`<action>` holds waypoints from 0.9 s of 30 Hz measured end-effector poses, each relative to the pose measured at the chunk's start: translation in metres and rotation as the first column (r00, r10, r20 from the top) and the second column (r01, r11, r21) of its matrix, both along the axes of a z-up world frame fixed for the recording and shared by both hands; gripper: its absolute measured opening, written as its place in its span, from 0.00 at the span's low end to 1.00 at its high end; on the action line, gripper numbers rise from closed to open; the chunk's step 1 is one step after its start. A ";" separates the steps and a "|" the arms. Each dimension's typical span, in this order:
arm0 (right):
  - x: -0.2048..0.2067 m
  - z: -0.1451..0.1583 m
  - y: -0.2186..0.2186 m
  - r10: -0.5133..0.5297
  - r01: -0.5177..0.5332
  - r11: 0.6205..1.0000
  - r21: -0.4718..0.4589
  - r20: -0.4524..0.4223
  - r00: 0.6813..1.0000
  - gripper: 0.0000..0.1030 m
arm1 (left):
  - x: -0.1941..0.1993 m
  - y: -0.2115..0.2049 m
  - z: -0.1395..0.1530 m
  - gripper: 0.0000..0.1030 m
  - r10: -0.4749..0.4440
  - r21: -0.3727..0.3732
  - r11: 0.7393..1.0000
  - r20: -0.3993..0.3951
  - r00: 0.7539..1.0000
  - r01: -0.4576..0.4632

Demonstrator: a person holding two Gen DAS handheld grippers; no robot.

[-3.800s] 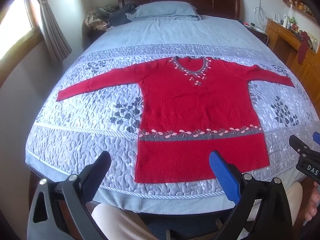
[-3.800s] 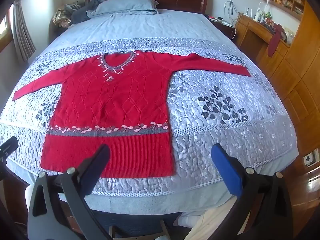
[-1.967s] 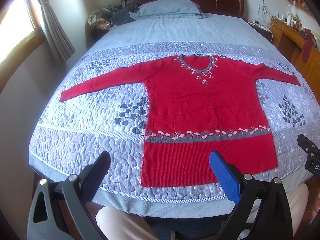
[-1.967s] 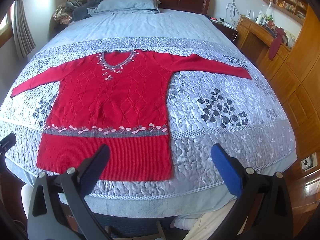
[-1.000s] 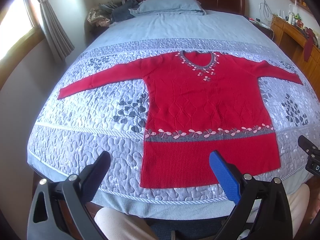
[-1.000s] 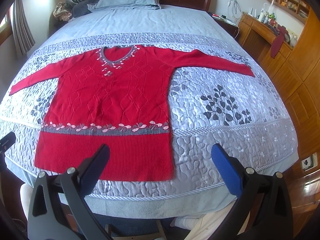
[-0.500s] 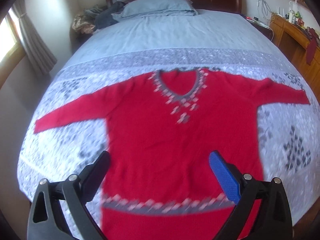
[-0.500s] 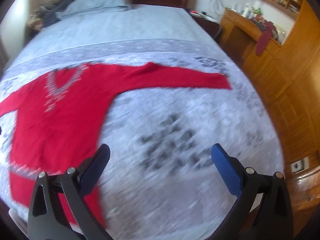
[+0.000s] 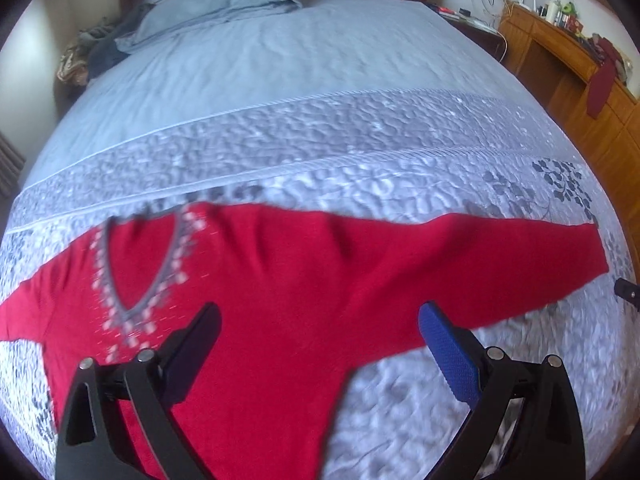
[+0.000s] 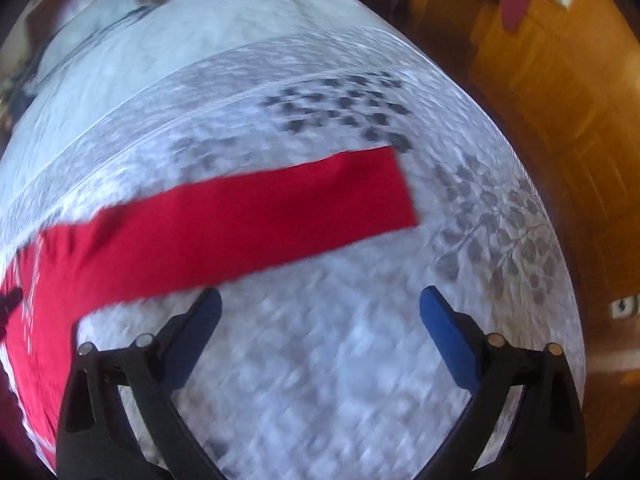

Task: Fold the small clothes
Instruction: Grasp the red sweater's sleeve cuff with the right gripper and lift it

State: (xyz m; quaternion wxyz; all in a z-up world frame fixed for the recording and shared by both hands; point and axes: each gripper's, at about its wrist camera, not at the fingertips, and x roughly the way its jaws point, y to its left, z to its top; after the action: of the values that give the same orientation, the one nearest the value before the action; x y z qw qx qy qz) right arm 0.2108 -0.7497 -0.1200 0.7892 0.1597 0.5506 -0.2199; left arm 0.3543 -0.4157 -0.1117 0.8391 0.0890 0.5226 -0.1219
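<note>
On the bed's quilt (image 9: 360,152), red sweater (image 9: 280,280) flat, sleeves spread. Left gripper (image 9: 320,344) over its chest beside the V-neck, jaws wide, nothing held. Right gripper (image 10: 320,320) over bare quilt just below the right sleeve (image 10: 256,216), jaws wide though just narrowing slightly, nothing between. Pillow (image 9: 216,0) at headboard

I count one red sweater (image 9: 280,280), one bed (image 9: 320,80), one pillow (image 9: 216,0), and two claws: left claw (image 9: 320,344), right claw (image 10: 320,328).
</note>
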 end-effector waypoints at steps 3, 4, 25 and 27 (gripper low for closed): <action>0.008 -0.030 -0.041 -0.055 0.058 0.995 0.078 -0.046 0.997 0.66 | 0.008 -0.020 -0.012 0.97 0.006 -0.006 1.000 -0.016 1.000 -0.006; 0.010 -0.037 -0.048 -0.065 0.070 0.994 0.087 -0.056 0.996 0.66 | 0.010 -0.024 -0.015 0.97 0.007 -0.005 1.000 -0.020 1.000 -0.007; 0.057 0.007 0.037 0.113 -0.140 0.982 0.126 0.203 0.973 0.09 | 0.018 0.067 -0.008 0.97 0.064 0.057 0.996 0.032 0.997 -0.066; 0.070 0.011 0.082 0.200 -0.226 0.968 0.110 0.205 0.958 0.09 | 0.018 0.093 -0.002 0.97 0.091 0.057 0.994 0.038 0.995 -0.094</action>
State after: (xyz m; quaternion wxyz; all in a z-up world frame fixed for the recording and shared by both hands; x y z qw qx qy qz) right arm 0.2804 -0.6677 -0.1091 0.8454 0.1717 0.4994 -0.0801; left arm 0.3718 -0.3228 -0.1133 0.8500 0.0916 0.5146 -0.0658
